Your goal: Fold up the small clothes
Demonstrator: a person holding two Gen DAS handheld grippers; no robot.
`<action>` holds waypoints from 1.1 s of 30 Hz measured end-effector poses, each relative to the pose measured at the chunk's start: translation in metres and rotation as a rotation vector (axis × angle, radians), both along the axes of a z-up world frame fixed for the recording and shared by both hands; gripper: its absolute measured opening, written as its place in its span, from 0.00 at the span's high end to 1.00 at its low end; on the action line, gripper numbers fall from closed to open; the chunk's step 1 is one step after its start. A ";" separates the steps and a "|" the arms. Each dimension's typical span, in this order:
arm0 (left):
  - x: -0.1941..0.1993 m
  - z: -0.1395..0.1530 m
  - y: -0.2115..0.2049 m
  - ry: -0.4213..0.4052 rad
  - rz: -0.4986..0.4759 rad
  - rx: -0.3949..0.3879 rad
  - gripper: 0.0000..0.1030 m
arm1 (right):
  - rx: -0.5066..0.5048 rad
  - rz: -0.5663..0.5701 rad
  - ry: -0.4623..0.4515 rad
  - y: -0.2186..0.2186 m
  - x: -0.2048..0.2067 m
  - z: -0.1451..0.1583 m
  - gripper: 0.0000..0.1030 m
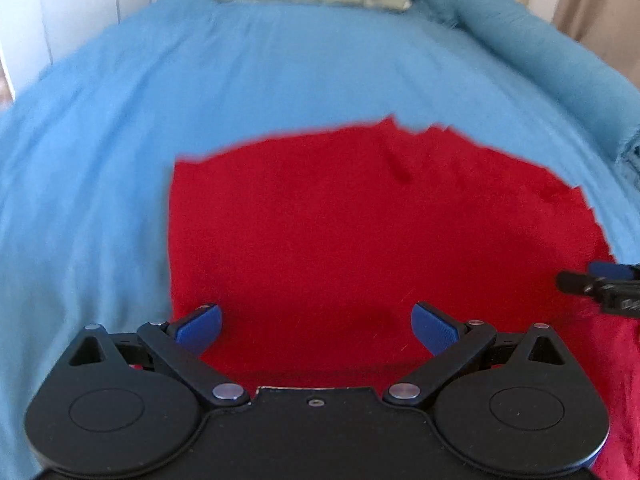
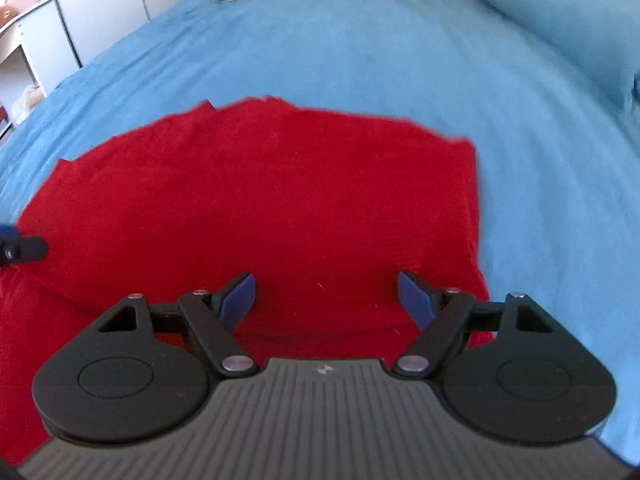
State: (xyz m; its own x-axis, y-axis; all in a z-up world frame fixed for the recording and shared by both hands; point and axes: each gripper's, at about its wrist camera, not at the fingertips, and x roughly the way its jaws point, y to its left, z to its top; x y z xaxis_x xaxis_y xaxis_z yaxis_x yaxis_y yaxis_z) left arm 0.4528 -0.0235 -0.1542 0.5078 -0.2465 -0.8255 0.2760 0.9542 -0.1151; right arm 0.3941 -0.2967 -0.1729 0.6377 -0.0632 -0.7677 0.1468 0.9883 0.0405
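The red cloth (image 1: 360, 232) lies flat on the blue bedspread (image 1: 280, 72). The left gripper (image 1: 316, 328) and right gripper (image 2: 326, 300) hover over the cloth's near edge, jaws spread, holding nothing.

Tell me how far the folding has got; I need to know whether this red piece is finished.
Done: the red garment lies spread on the blue bedcover; whether a fold is already in it, the blur hides. In hand: nothing. The left gripper and right gripper are both open over its near edge, jaws wide apart. Left: grasping that edge and the folds that follow.
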 end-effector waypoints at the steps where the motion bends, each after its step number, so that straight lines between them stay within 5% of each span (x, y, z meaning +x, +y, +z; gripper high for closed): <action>1: 0.001 -0.006 0.003 0.014 0.012 -0.002 0.00 | 0.005 0.003 -0.011 -0.001 0.000 -0.002 0.05; 8: -0.019 0.015 0.015 -0.070 0.054 -0.025 0.00 | -0.025 0.039 0.013 0.007 0.003 0.006 0.03; 14: -0.027 0.021 0.059 -0.101 0.096 0.069 0.01 | -0.001 0.194 -0.073 0.053 0.013 0.034 0.02; 19: -0.021 0.010 0.072 -0.088 0.007 0.186 0.22 | 0.023 0.301 -0.086 0.108 0.037 0.031 0.02; 26: -0.034 -0.006 0.062 -0.177 -0.143 0.302 0.29 | 0.067 0.335 -0.068 0.156 0.050 0.016 0.02; 30: -0.028 -0.012 0.041 -0.255 -0.207 0.365 0.48 | 0.066 0.349 -0.060 0.173 0.055 0.012 0.02; 33: -0.022 -0.018 0.033 -0.252 -0.225 0.367 0.78 | 0.058 0.352 -0.059 0.181 0.059 0.009 0.02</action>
State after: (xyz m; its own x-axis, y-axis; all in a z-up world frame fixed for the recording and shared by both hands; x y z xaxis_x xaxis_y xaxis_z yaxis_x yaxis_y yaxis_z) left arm 0.4307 0.0094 -0.1723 0.6702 -0.0893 -0.7368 0.4557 0.8331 0.3135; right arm 0.4530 -0.1155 -0.1639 0.6559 0.2108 -0.7248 -0.2061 0.9737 0.0967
